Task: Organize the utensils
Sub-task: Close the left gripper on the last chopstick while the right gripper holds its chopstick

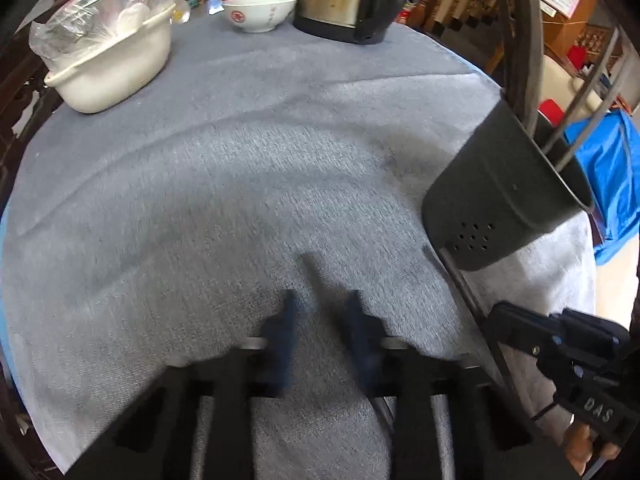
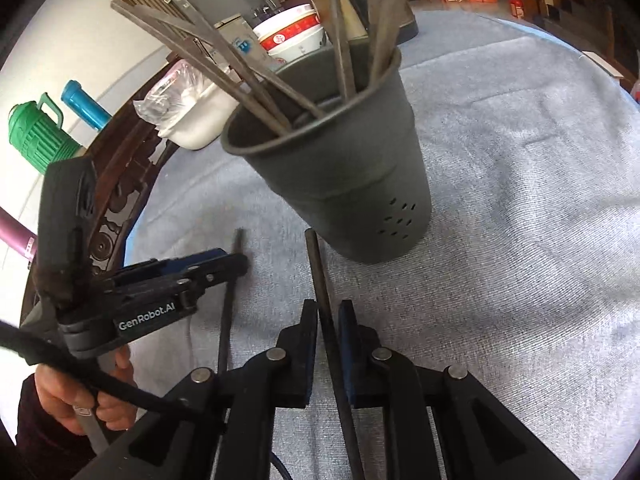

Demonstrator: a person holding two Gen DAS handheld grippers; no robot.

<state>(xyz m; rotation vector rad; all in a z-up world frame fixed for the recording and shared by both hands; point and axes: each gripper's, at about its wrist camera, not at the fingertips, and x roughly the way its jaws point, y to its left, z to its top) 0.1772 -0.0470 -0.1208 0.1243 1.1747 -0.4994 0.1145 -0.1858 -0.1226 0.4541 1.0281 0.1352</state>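
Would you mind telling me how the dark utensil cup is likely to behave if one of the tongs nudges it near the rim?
The cup looks tall, tapering to a narrower base, so it may tip rather than slide. The long chopsticks leaning out one side probably make it top-heavy. The towel underneath likely grips the base, adding to that.

"GenRobot.AI" marks the left tongs (image 2: 236, 266) ("DAS" on the right tongs (image 1: 494, 316)).

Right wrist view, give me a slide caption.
Right claw grips a chopstick beside the dark utensil holder on the grey cloth.
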